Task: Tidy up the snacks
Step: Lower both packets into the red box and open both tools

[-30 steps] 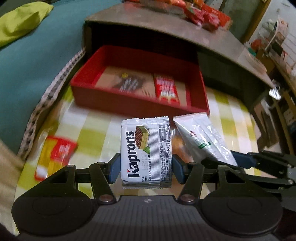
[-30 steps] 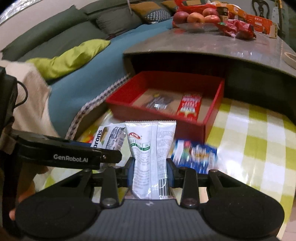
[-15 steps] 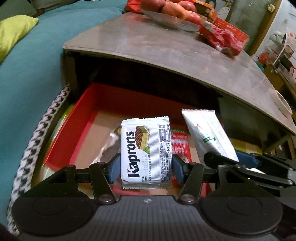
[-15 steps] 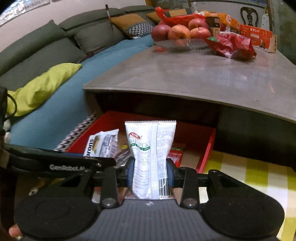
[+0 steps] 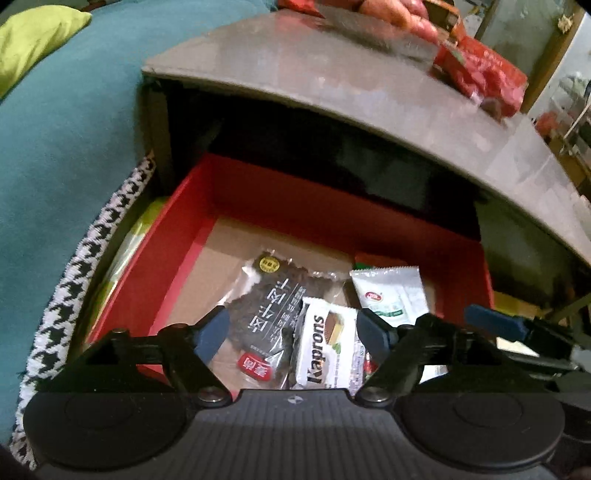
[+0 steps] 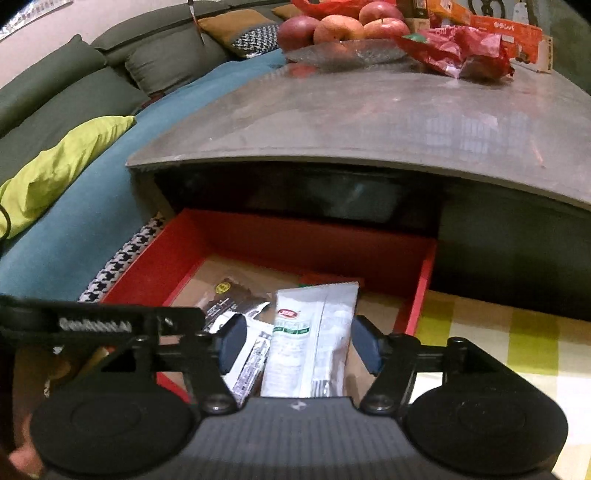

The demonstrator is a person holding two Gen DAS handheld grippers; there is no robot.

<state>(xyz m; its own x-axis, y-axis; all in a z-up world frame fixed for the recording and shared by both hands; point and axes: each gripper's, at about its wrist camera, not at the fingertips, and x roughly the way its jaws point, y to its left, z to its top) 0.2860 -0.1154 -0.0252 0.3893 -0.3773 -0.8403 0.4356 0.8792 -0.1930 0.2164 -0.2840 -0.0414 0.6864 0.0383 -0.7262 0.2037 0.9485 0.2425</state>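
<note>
Both grippers' fingers just opened, glossy Kaprons pkt (image 5: pixel 325 350) & crinkly white pouch (image 6: pixel 314 339) released in red box (image 5: pixel 177 236).

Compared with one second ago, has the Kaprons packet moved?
Yes. The Kaprons packet went from above the checked cloth into the red box; the left gripper jaws have just been opening.

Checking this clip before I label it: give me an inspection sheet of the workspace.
Surface: yellow checked cloth beside grey table.
Job's things: red box holds Kaprons pack, white-green sachet, dark snack pack.
Clutter: apples and red wrappers on the table.
Grippers: left claw and right claw have just been opening; pads clear of packs.
Cables: nothing seen.
Surroundings: teal sofa, green cushion.
</note>
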